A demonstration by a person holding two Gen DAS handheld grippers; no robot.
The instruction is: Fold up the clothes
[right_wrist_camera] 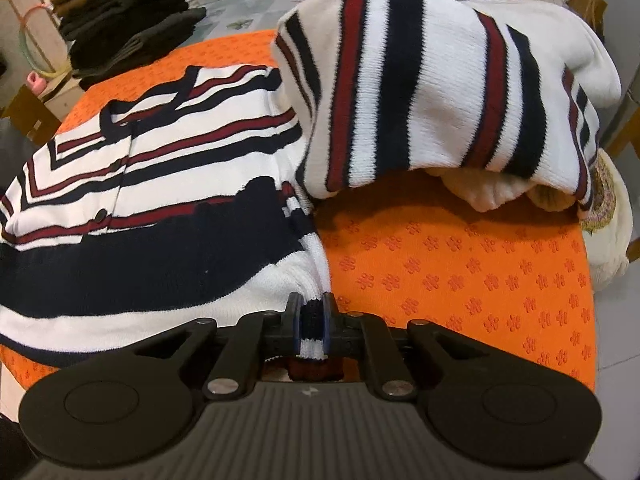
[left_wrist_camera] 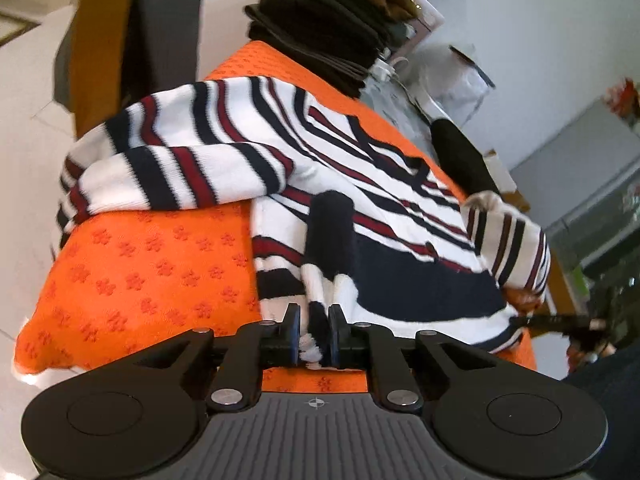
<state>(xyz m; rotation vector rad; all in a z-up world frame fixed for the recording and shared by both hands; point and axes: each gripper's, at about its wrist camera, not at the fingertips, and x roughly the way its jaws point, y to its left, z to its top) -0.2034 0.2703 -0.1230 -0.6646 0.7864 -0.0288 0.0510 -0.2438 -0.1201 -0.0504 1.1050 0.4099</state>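
A white cardigan with navy and red stripes (left_wrist_camera: 384, 184) lies on an orange patterned cloth (left_wrist_camera: 152, 264) over the table. My left gripper (left_wrist_camera: 314, 322) is shut on the cardigan's bottom hem at its near left corner. The same cardigan shows in the right wrist view (right_wrist_camera: 160, 208), buttons up. My right gripper (right_wrist_camera: 311, 322) is shut on the hem at the near right corner. One sleeve (left_wrist_camera: 176, 176) is draped at the left. The other sleeve (right_wrist_camera: 432, 88) bulges up at the right over cream knitwear (right_wrist_camera: 488, 192).
A stack of folded dark clothes (left_wrist_camera: 320, 32) (right_wrist_camera: 128, 28) stands at the far end of the table. Clear bags and bottles (left_wrist_camera: 448, 72) crowd the far right. A cream and patterned garment (right_wrist_camera: 608, 224) hangs off the right edge. The orange cloth (right_wrist_camera: 460, 264) ends near me.
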